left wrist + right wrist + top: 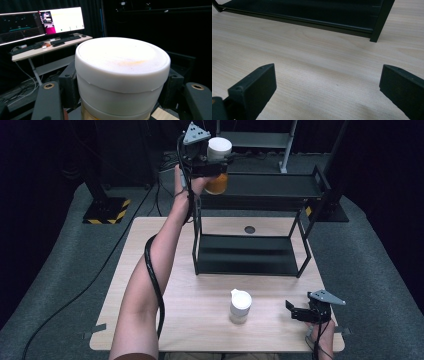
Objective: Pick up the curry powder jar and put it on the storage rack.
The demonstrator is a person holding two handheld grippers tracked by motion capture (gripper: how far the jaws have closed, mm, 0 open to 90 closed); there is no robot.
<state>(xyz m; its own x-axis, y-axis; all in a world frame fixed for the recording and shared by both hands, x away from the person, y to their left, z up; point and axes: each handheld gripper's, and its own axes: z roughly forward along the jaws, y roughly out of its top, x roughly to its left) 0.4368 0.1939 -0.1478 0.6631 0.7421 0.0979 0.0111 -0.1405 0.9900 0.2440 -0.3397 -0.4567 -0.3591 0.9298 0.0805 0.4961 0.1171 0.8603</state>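
While the left gripper clamped the orange jar upright, white lid up, by the shelf, the right gripper sat wide open, empty.

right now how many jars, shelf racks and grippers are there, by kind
jars: 2, the orange-filled jar held by the left gripper, and the clear jar on the table
shelf racks: 1, black shelf rack
grippers: 2, left and right gripper
total: 5
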